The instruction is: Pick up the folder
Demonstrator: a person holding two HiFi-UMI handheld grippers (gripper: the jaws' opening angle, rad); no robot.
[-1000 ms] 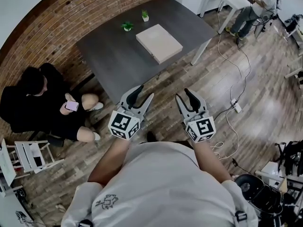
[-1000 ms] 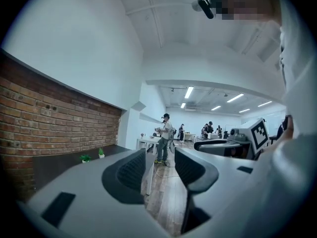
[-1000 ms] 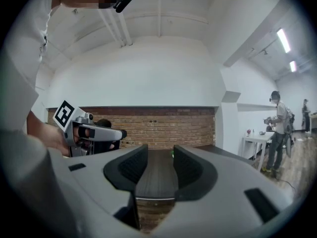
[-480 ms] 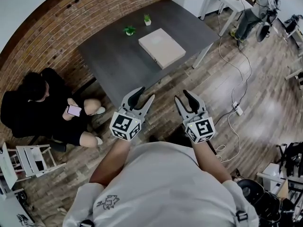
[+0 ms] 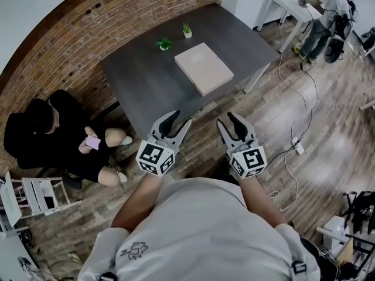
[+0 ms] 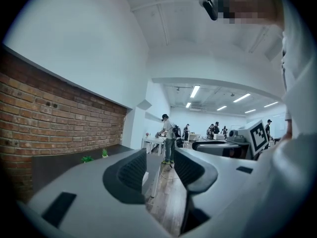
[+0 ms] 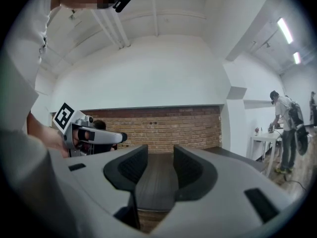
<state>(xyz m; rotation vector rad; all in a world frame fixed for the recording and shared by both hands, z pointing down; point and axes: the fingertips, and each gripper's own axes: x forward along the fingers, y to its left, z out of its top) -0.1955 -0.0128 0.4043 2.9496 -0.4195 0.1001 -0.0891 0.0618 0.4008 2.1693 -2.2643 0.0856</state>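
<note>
Head view: the folder (image 5: 204, 68) lies flat by the surface's (image 5: 146, 86) right edge, well apart from your left gripper (image 5: 179, 119) and right gripper (image 5: 227, 119). A seated person (image 5: 53, 136) crowds the left side, and the floor cables (image 5: 297, 147) at right could trip you; the near corner is free.
Left gripper view: jaws released, empty.
Right gripper view: the same. A nudge could push the folder off.

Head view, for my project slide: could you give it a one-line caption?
Open left claw and open right claw hover short of the table bearing the tan folder.
</note>
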